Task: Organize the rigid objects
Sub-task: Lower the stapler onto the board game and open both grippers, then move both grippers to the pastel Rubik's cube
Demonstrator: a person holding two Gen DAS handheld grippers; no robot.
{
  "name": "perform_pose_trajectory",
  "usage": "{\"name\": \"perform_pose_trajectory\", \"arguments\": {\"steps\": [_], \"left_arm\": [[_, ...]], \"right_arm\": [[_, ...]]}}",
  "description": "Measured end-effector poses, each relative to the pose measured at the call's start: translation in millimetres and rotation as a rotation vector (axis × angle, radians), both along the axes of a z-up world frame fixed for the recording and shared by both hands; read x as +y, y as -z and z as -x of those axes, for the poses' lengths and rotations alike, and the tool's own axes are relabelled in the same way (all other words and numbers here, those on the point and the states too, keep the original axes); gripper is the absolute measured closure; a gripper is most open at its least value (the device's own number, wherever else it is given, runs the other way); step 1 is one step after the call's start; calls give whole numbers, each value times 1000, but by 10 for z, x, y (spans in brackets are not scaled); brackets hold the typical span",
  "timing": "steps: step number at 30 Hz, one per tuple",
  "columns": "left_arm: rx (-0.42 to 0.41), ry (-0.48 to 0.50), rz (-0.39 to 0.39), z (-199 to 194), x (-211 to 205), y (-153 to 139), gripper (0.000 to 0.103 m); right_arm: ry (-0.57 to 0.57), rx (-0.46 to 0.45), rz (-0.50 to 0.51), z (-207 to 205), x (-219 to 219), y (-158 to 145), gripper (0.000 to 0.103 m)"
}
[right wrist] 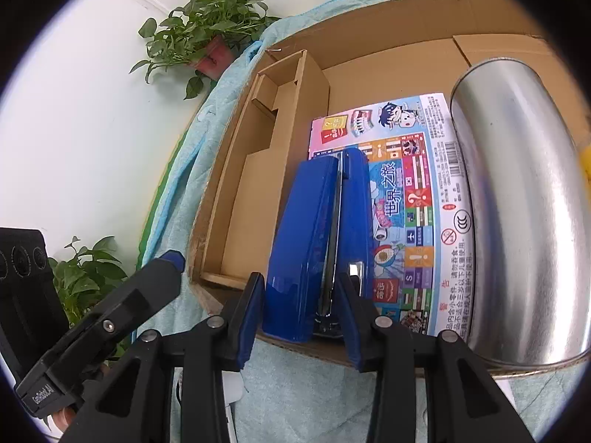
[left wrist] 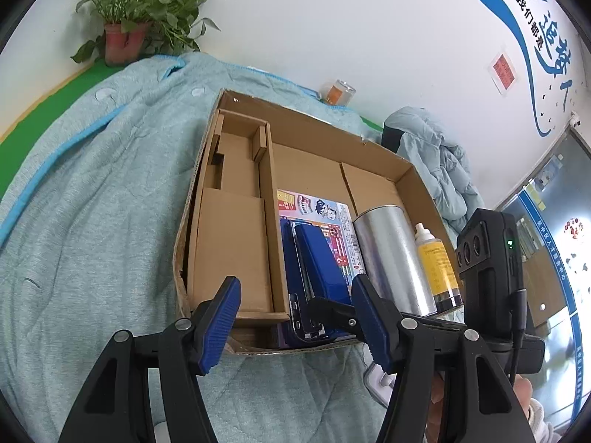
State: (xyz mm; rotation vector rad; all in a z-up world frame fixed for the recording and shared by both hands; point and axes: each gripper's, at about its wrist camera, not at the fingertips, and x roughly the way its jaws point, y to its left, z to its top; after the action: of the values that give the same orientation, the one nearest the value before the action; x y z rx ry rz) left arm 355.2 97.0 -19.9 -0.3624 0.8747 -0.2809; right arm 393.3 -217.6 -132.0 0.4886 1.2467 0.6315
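Stapler [right wrist: 319,243], blue, sits in the cardboard box [right wrist: 369,26] at its near edge, lying on its side on top of a colourful game box [right wrist: 417,199], nose pointing away. Right gripper [right wrist: 300,310] straddles its rear end: one blue pad on each flank, looks like it's pinching the stapler, tho contact on the right pad is hard to confirm. Grip is at the back end, prob. so the body can be laid flat along the compartment w/o fingers hitting the box wall. Left gripper [left wrist: 295,323] hovers just outside the near wall, fingers spread, nothing between them; judging by position it's on standby, not steadying anything. Right of the stapler: big silver canister [left wrist: 395,258] lying on its side, then a yellow spray bottle [left wrist: 436,258] against the right wall — long items all packed parallel, saves space. Left compartment w/ cardboard insert [left wrist: 229,221] is unfilled. Box rests on a teal blanket [left wrist: 92,203]. Farther back: small jar [left wrist: 338,92], bundled jacket [left wrist: 436,162], potted plant [left wrist: 125,37] by the white wall.
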Motion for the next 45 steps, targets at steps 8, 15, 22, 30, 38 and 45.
{"name": "perform_pose_trajectory", "arguments": {"steps": [8,15,22,30,38,45], "left_arm": [[-253,-105,-141,664,-51,-231,1],[-286,-155,-229,1159,-224,-159,29],[-230,-88,-235,1536,-512,-35,36],[-236,-120,-306,1837,-669,-87,1],[-142,-100,-233,2298,-614,4,1],[-12,-31,-168,2569,-533,222,1]], "right_arm": [[-38,-338,175,503,-160,-401,14],[54,-464,314,1158,-591,-349,13],[53,-541,303,1581,-793,-427,57],[49,-671,274,1926,-903,-611,1],[-39,-701,226,2304,-977,-625,1],[-246,-677,115,2799,-992,-547,1]]}}
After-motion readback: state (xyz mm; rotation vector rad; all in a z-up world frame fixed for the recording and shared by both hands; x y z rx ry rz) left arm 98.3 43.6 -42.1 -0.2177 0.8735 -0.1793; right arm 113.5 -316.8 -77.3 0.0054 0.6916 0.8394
